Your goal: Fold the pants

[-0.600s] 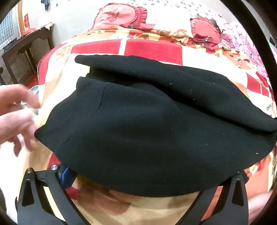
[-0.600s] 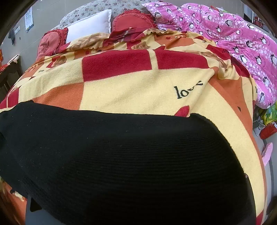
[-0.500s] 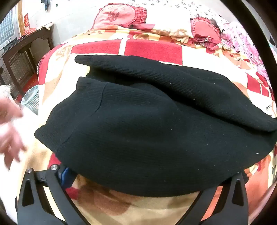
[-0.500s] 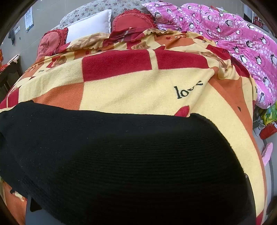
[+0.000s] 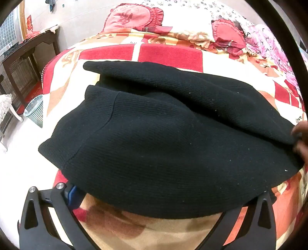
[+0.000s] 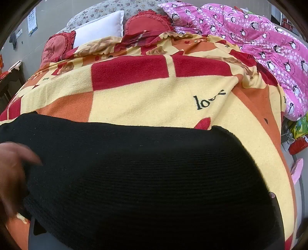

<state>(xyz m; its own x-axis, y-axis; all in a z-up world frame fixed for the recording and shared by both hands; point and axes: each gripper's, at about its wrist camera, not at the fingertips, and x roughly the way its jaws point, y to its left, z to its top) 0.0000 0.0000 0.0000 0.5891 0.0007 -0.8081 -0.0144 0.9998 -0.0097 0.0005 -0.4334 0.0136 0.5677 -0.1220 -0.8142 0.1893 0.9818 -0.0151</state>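
Note:
Black knit pants (image 5: 163, 134) lie folded in layers on a red, orange and cream blanket (image 5: 165, 53) that covers a bed. My left gripper (image 5: 154, 194) is open, its fingers (image 5: 48, 211) spread wide at the near edge of the pants, with the hem lying between them. In the right wrist view the pants (image 6: 144, 182) fill the lower half and drape over my right gripper (image 6: 154, 211). Only slivers of its fingers (image 6: 37, 228) show, far apart, so it is open. A person's bare hand (image 5: 300, 138) rests on the pants between the two grippers, blurred (image 6: 11, 173).
Red ruffled pillows (image 5: 130, 17) and a white pillow (image 6: 100, 28) sit at the head of the bed. A pink penguin quilt (image 6: 259, 38) is heaped on the right. Left of the bed stand a dark wooden table (image 5: 25, 57) and a mesh basket (image 5: 35, 111) on the floor.
The bare hand at the left edge of the left wrist view has gone. A hand now lies on the pants between the grippers. Both grippers and the pants stay put.

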